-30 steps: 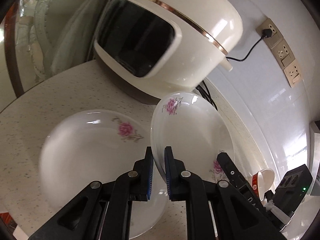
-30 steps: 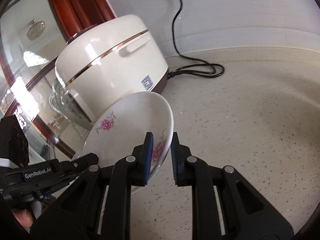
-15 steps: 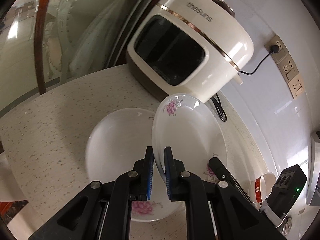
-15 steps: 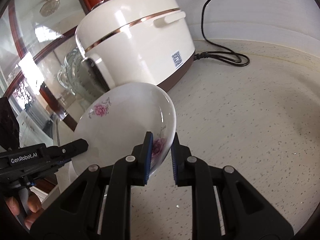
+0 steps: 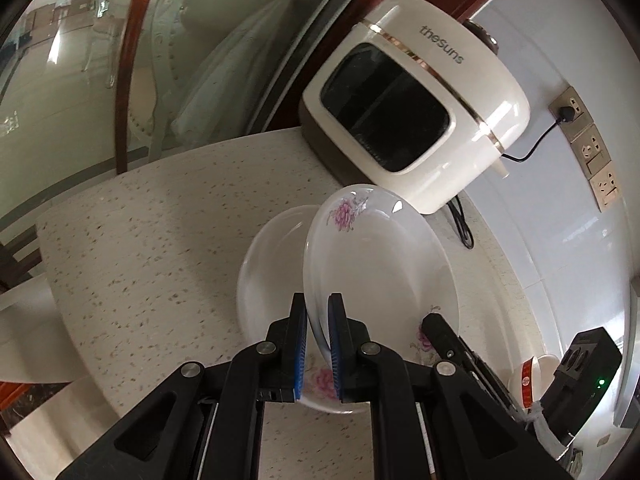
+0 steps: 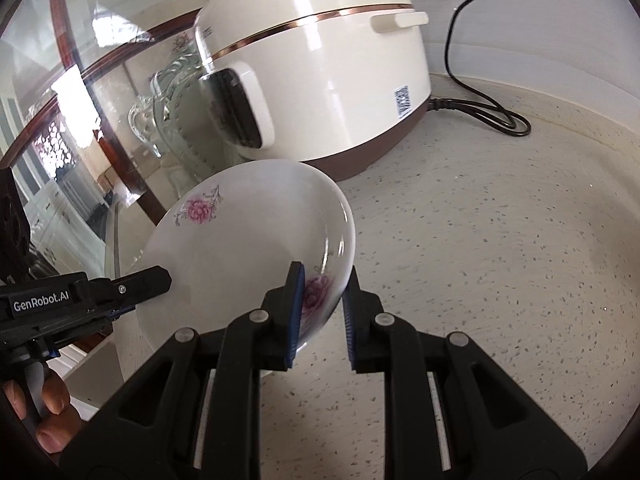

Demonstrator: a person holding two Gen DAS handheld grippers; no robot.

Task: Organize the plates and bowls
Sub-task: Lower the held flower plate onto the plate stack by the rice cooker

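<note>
Now the speckled worktop [image 5: 152, 240] fills more of both views than a second ago, and the cream "theSuns" rice cooker [image 5: 420, 104] looks farther off. Both tongs angle downward, sharing one floral plate [image 5: 376, 264] raised above a second plate [image 5: 264, 276]: left tongs [image 5: 318, 344] pinch its near rim, right tongs [image 6: 322, 312] its opposite rim. "GenRobot.AI" marks the left handle.

Our left claw [image 5: 318, 344] pinches the rim of a tilted flowered plate [image 5: 380, 276], held above a second plate [image 5: 264, 280] lying on the speckled table [image 5: 152, 232]. Our right claw [image 5: 438, 326] grips the plate's far edge. A cooker [image 5: 416, 108] stands behind.
</note>
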